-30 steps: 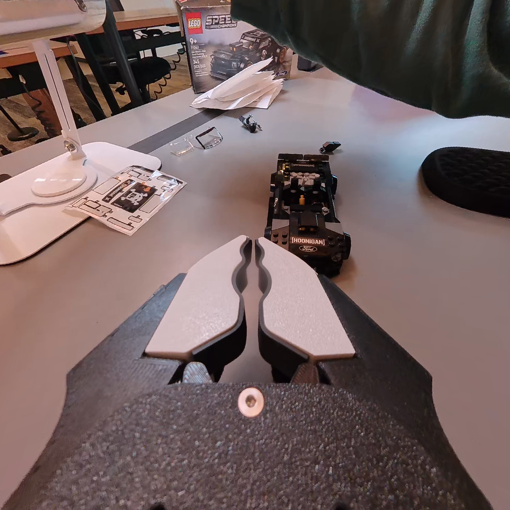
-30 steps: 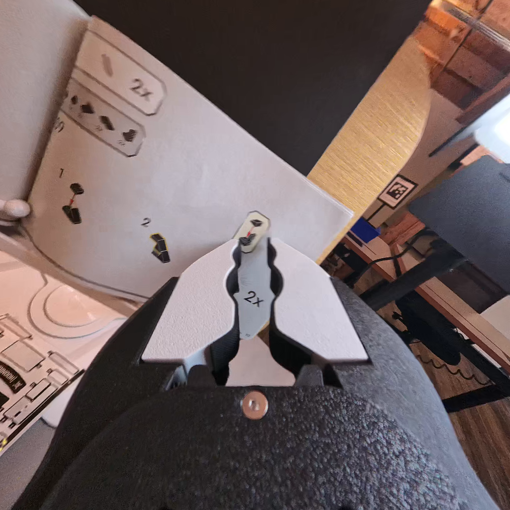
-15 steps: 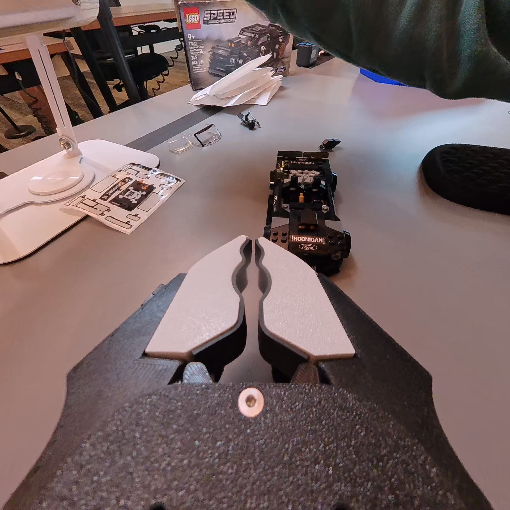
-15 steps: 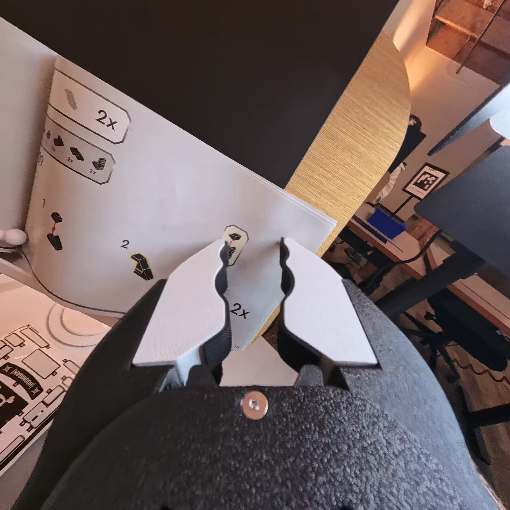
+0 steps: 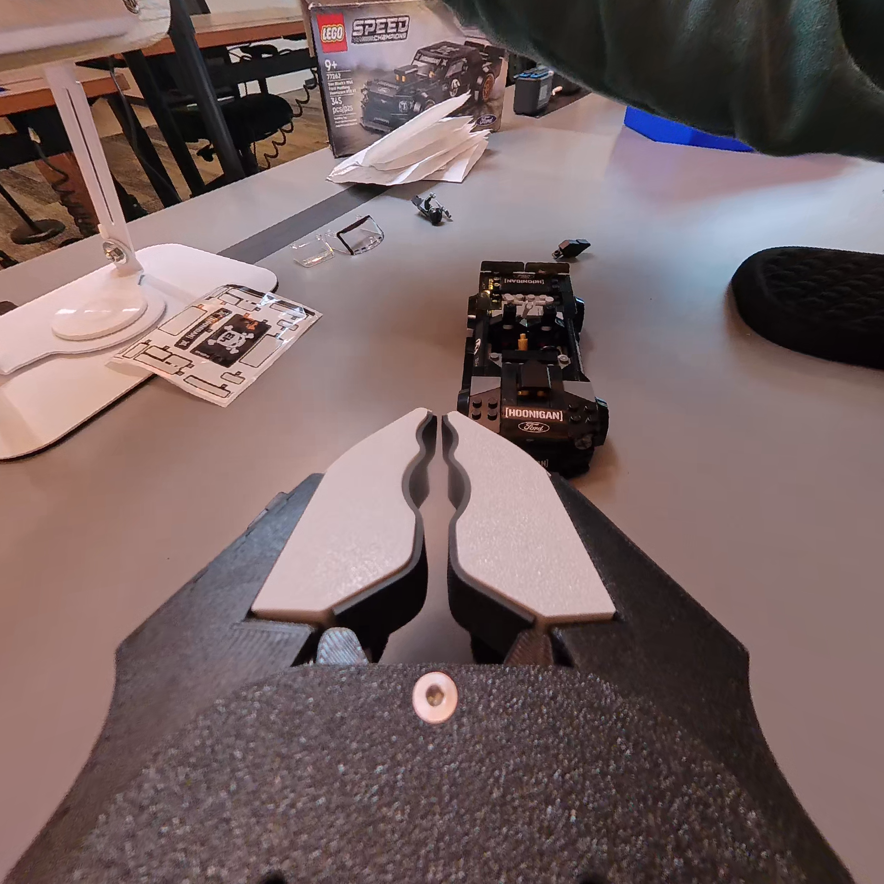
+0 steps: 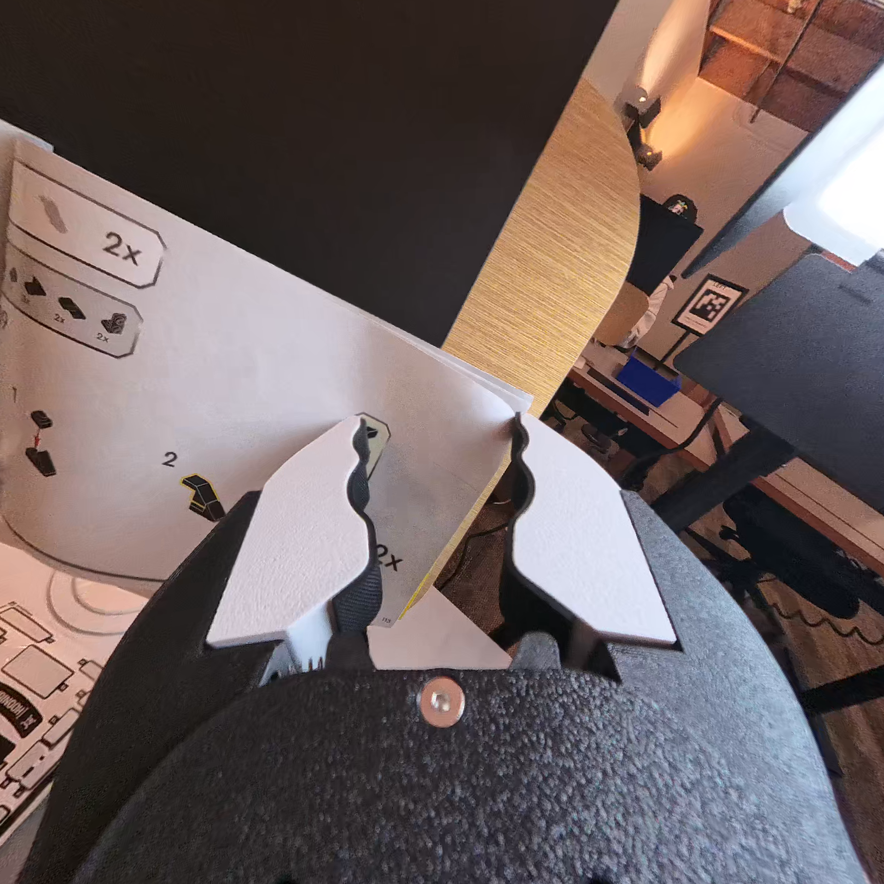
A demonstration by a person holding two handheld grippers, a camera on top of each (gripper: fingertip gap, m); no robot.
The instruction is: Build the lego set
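Car: half-built black brick car (image 5: 528, 363) lies just ahead-right of left gripper (image 5: 439, 421), long axis pointing away.
Left gripper: clenched, empty, nearer.
Right gripper (image 6: 437, 421): released, straddling white instruction booklet (image 6: 268, 382).
Surface: smooth grey table (image 5: 693, 502).
Room: office desks behind.

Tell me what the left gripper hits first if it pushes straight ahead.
Probably bare table: the left gripper, shut, points just left of the black lego car. It might graze the car's near corner; depth is unclear.

Right hand-held gripper (image 6: 437, 423) has released the instruction booklet (image 6: 287, 382).
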